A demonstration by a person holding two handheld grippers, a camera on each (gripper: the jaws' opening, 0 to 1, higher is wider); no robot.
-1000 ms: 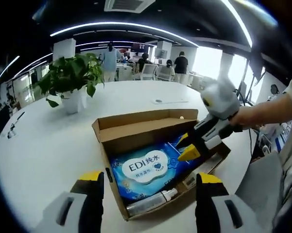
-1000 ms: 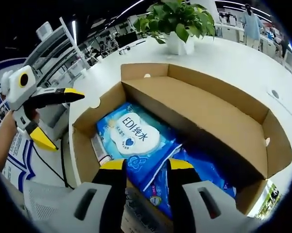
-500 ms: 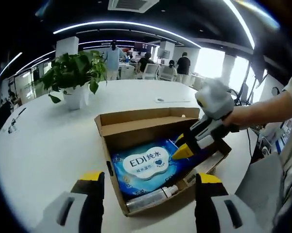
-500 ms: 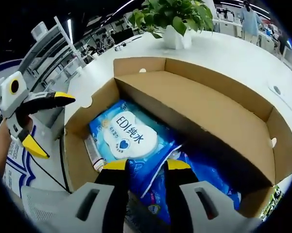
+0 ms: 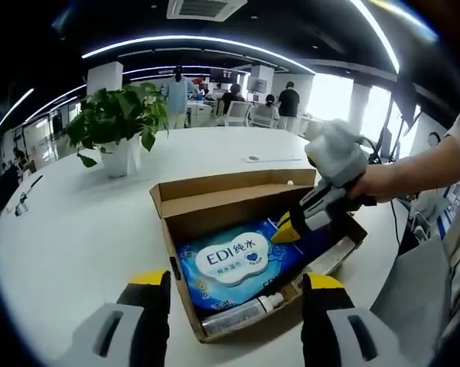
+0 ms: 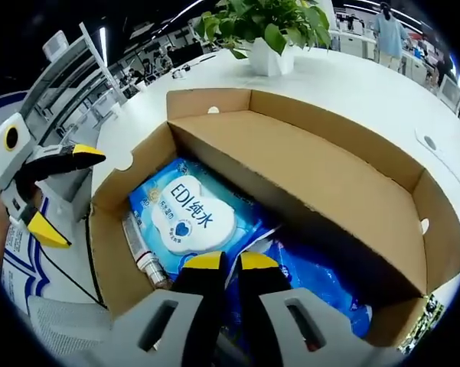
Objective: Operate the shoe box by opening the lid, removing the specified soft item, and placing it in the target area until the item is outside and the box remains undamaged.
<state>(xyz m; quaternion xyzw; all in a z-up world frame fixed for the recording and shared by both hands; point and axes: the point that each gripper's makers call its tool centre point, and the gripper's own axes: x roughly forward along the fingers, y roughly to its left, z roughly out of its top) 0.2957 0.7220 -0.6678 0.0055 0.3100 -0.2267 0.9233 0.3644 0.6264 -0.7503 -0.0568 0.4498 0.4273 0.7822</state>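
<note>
The shoe box (image 6: 291, 164) sat open at centre frame, the blue wipes pack (image 6: 185, 216) lying inside — a small bottle (image 6: 140, 252) along its lower-left edge. The right gripper (image 6: 230, 264) pinched the pack's corner, jaws nearly together. The left gripper (image 5: 230, 281) hovered wide apart at the lower edge.

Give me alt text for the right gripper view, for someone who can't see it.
The right gripper reaches into an open cardboard shoe box, its yellow-tipped jaws nearly closed on the edge of a blue wet wipes pack. A small bottle lies beside the pack, the left gripper waits open outside the box, and a potted plant stands on the white table.
</note>
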